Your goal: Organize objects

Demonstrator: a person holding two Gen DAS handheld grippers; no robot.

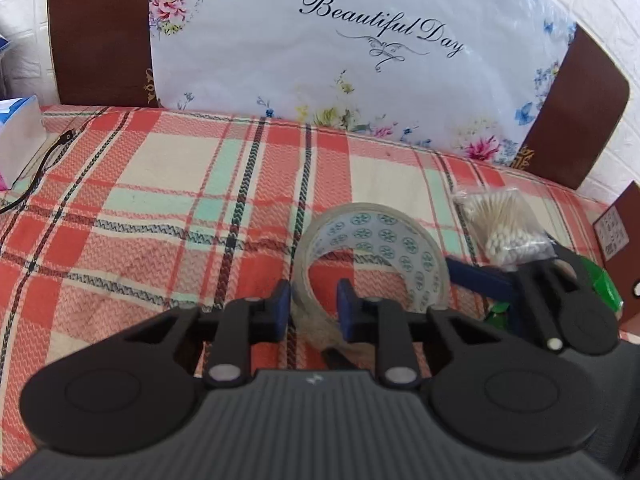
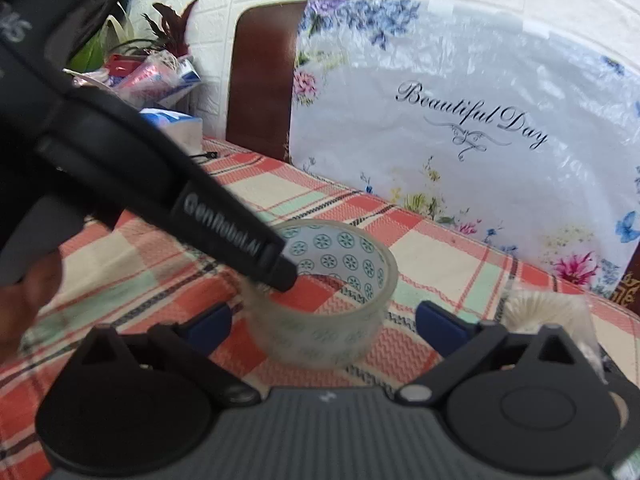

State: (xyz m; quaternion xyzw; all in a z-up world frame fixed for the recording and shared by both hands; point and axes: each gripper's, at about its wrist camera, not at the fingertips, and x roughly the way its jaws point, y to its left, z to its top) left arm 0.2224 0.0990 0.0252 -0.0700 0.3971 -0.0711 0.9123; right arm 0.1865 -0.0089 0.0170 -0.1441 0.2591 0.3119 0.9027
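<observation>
Clear packing tape roll [image 1: 376,256], patterned core, lying flat on the plaid tablecloth [image 1: 160,184], lower centre-right of the left wrist view; centre of the right wrist view.

Left gripper [image 1: 312,308] pinches the near wall of the roll: one blue pad outside, one inside the ring, drawn close together on the wall. In the right wrist view its black finger [image 2: 240,240] comes down from the upper left into the roll's hole.

Right gripper [image 2: 320,320] spread wide, blue pads well apart either side of the roll, touching nothing as far as can be told. Holds nothing.

Bag of cotton swabs [image 1: 504,224] just beside the roll, right of frame in the left view, close by the right gripper's far finger. Something green [image 1: 604,284] behind that gripper, partly hidden; cannot tell what.

Floral "Beautiful Day" plastic bag [image 1: 360,60] leans on a brown chair back [image 1: 96,32] at the top of frame. Tissue box [image 1: 20,132] and a black cord [image 1: 44,160] at the left edge.

Risks, as judged:
- Grip is on one thin, slick wall only; roll may pivot or slip out on lifting.
- The two grippers are crowded together; closing the right one could strike the left finger.
- Right gripper's outer finger could drag the swab bag.
</observation>
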